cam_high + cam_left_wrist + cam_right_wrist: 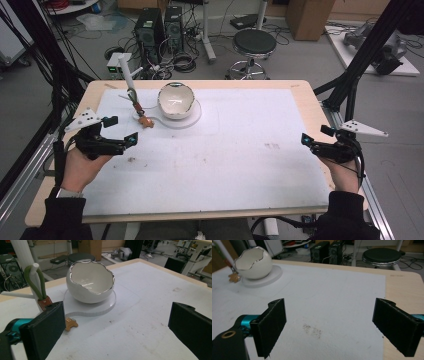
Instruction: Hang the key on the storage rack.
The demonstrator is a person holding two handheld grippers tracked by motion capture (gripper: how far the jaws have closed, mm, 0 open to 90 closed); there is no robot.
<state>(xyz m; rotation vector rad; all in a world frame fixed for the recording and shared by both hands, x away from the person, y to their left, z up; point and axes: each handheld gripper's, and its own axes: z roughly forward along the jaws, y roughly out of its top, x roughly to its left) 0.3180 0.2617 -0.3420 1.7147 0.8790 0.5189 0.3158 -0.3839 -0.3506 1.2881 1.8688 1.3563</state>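
Eggshell-shaped glossy white bowl (90, 281), jagged rim

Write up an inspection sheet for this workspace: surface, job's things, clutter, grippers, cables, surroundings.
Surface: white mat on a wooden table; faint dark smudges near the middle.
Job's things: white eggshell-shaped bowl with a silver jagged rim, upright on a round white base; a white stand beside it holds a green loop with a small brown tag.
Clutter: nothing seen on the mat.
Grippers: left gripper open, holding nothing; right gripper open, holding nothing.
Cables: tangled on the floor behind the table.
Surroundings: computer towers, a black stool, cardboard boxes.
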